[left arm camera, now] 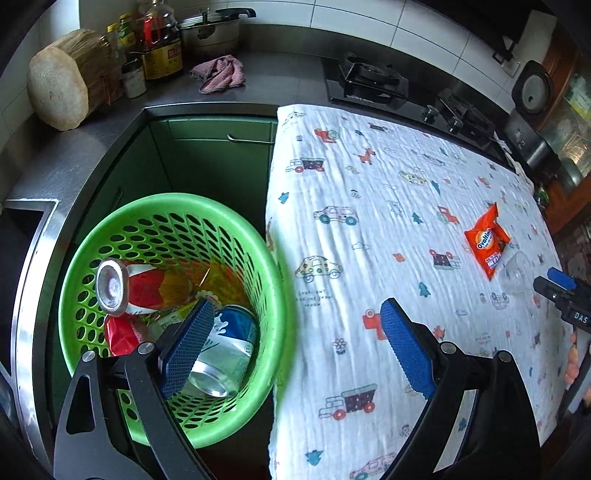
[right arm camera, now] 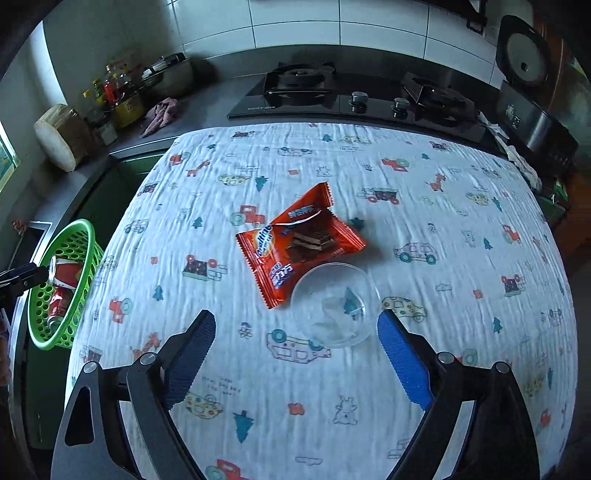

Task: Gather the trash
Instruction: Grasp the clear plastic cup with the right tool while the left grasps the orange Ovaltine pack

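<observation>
A green perforated basket (left arm camera: 273,295) stands left of the table and holds a red can (left arm camera: 129,286), a blue and silver can (left arm camera: 225,358) and red wrappers. My left gripper (left arm camera: 295,314) is open and empty, above the basket's right rim and the table edge. My right gripper (right arm camera: 295,321) is open and empty over the table. Just ahead of it lie an orange Ovaltine wrapper (right arm camera: 291,243) and a clear plastic cup (right arm camera: 336,306) on its side. The wrapper (left arm camera: 485,242) and the right gripper (left arm camera: 561,291) also show in the left wrist view. The basket (right arm camera: 86,258) shows at the far left.
The table wears a white cloth with cartoon prints (right arm camera: 443,295). Behind it are a grey counter with a gas hob (right arm camera: 351,92), a pink rag (left arm camera: 219,74), bottles (left arm camera: 159,48), a pot (left arm camera: 208,31) and a wooden block (left arm camera: 61,81). Green cabinets (left arm camera: 221,155) stand behind the basket.
</observation>
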`<action>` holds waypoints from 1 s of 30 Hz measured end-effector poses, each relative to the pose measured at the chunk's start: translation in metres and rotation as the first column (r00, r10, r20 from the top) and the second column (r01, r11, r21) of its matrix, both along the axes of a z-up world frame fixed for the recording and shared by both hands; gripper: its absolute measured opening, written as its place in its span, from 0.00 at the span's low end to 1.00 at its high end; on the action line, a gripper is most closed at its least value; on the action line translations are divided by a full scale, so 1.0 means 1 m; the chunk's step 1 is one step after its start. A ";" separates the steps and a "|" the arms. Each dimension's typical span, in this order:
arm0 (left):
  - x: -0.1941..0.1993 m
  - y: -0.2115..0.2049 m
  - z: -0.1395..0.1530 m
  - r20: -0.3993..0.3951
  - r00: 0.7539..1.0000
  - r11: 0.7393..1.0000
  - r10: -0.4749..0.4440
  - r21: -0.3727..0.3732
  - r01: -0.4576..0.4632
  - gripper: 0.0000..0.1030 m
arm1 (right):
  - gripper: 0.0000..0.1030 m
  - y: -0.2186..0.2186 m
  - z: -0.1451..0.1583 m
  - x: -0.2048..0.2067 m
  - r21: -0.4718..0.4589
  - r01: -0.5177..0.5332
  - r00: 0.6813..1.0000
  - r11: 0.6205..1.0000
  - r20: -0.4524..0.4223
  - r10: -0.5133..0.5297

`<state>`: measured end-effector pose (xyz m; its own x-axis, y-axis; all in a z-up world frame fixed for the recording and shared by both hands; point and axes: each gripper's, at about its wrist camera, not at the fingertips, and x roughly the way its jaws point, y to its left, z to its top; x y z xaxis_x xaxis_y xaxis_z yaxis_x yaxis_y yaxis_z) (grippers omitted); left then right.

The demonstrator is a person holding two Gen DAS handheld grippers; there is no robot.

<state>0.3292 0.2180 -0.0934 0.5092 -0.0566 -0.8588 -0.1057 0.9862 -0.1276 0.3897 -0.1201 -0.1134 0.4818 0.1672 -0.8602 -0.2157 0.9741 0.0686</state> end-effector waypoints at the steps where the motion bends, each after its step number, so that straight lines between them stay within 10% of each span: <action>1: 0.003 -0.005 0.001 0.001 1.000 1.000 -0.009 0.001 0.009 0.88 | 0.85 -0.002 -0.002 0.003 0.002 0.000 1.000 1.000 -0.005 0.000; 14: 0.031 -0.084 0.008 0.001 0.988 0.987 -0.156 0.039 0.156 0.88 | 0.86 -0.010 -0.038 0.033 -0.013 -0.005 0.998 1.000 -0.059 0.004; 21: 0.044 -0.120 0.009 0.004 0.975 0.974 -0.223 0.051 0.222 0.88 | 0.60 -0.016 -0.042 0.036 0.008 -0.019 0.997 1.000 -0.079 0.020; 30: 0.061 -0.174 -0.003 -0.002 0.939 0.937 -0.343 0.067 0.342 0.88 | 0.59 -0.034 -0.027 0.011 0.020 -0.028 0.998 0.999 -0.048 0.029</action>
